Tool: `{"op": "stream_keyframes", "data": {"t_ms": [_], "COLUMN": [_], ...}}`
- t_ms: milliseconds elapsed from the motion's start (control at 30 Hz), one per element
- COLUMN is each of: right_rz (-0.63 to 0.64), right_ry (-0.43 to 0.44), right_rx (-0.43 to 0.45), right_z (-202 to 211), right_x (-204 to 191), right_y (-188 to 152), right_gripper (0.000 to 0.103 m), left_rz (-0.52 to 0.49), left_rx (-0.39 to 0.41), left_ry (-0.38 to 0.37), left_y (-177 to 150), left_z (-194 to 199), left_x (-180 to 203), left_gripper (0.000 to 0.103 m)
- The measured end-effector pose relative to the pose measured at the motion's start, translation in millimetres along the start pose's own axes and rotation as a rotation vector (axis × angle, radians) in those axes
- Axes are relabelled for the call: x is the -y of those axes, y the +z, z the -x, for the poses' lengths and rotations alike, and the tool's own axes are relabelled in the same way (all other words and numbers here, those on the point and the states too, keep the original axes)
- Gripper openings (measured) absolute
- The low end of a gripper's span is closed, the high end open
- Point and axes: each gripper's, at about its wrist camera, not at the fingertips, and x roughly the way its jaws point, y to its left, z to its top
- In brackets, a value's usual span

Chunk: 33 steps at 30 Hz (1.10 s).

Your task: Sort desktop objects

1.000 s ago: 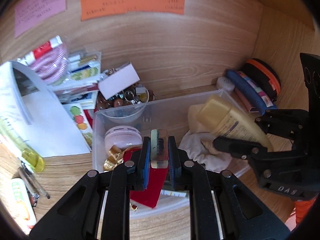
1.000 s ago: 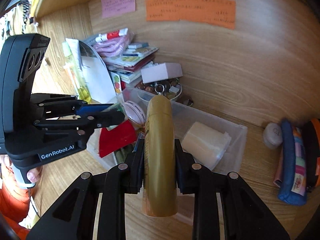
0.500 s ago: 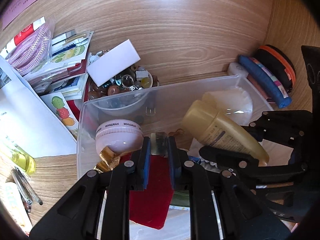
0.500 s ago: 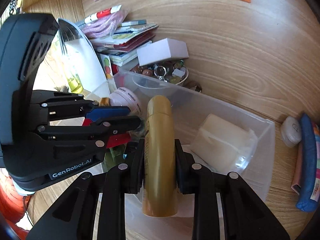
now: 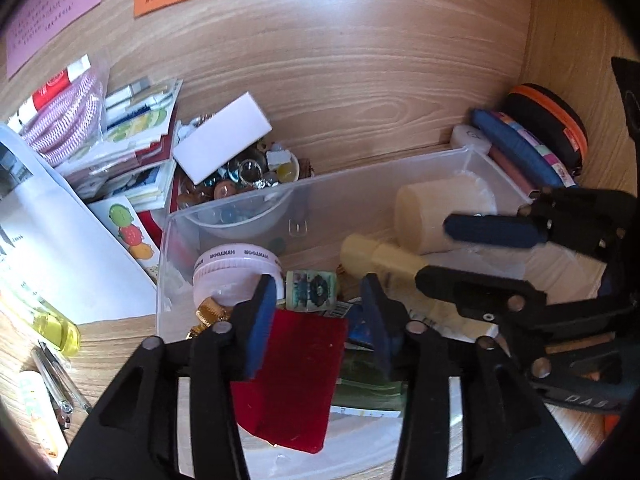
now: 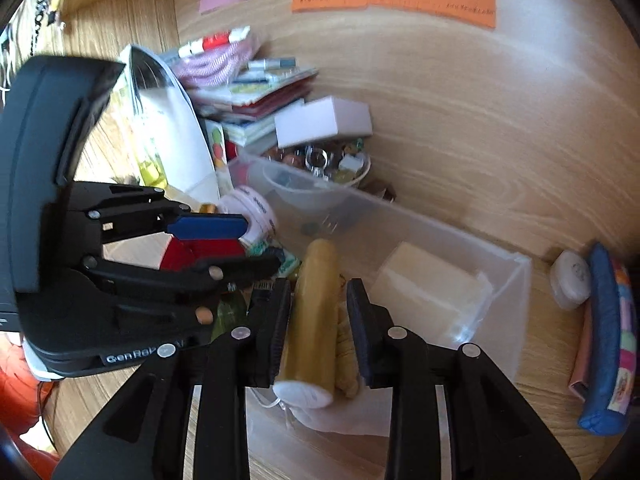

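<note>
A clear plastic bin [image 5: 384, 168] holds a pink-lidded jar [image 5: 236, 270], a red pouch [image 5: 296, 376], a small clear block [image 5: 311, 291], a cream roll [image 5: 436, 216] and a gold bottle [image 6: 314, 312]. My left gripper [image 5: 320, 320] is open over the bin, the small block lying loose just beyond its fingertips. My right gripper [image 6: 318, 324] is open, its jaws on either side of the gold bottle, which lies in the bin. The bottle also shows in the left wrist view [image 5: 384, 260].
A bowl of beads [image 5: 244, 176] with a white box [image 5: 222, 142] on it stands behind the bin. Booklets and papers [image 5: 132, 136] lie at the left, pencil cases [image 5: 532, 148] at the right. Pens [image 5: 56, 376] lie at the front left.
Both grippers opened. The left one let go of the small clear block and the right one let go of the gold bottle; both things now lie in the bin.
</note>
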Motion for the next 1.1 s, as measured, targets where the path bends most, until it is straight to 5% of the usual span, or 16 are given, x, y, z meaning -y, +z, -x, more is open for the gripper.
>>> {"op": "stream_keyframes", "data": {"t_ms": [467,600,1100], "right_rz": [-0.002,-0.025,-0.073], "right_ry": [-0.114,-0.133,-0.147], "right_rx": [0.090,0.098,0.132], "right_z": [44,57,110], "right_x": [1,2,-15], "right_y": [5,1,-33], "right_gripper": [0.072,0.081,0.090], "left_rz": [-0.009,-0.025,0.021], "left_rx": [0.057,0.093,0.167], "left_ry": [0.022,0.050,0.120], "left_y": [1,0,-32], "left_z": [23,40,106], "left_x": [3,8,19], "left_gripper": [0.069,0.089,0.099]}}
